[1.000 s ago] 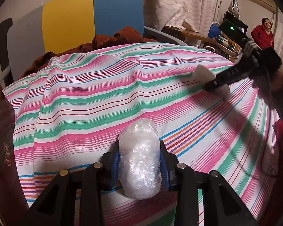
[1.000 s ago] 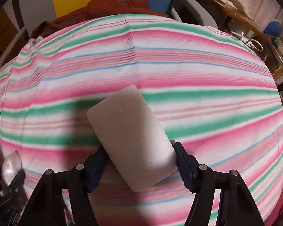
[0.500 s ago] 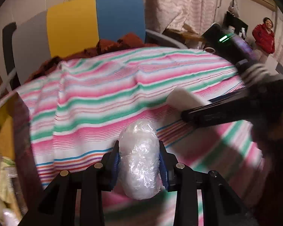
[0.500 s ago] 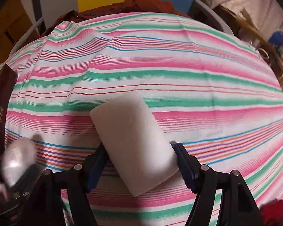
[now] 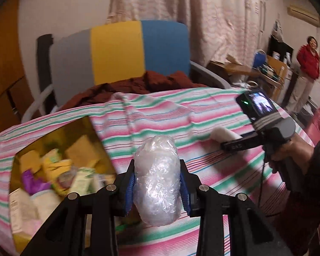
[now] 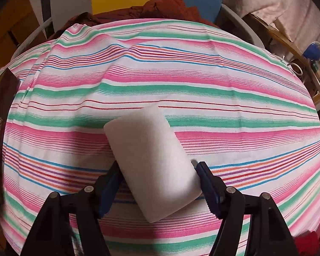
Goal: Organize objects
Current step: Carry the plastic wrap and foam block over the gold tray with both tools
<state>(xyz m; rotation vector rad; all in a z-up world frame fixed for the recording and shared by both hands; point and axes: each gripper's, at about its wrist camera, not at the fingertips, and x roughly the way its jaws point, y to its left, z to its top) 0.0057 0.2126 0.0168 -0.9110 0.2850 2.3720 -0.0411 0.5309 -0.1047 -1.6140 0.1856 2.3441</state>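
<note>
Squarely between left claw (image 5: 157, 183) pads: plastic bundle (image 5: 156, 183)

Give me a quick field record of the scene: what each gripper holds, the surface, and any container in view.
left gripper: shut on clear plastic bundle
right gripper: shut on white foam block, held at a slant
surface: striped cloth in pink, green and white
container: open box, left of the left gripper, filled with mixed packets
behind the surface: chair with grey, yellow and blue panels, dark red fabric on it
background: a person in a red top, standing
</note>
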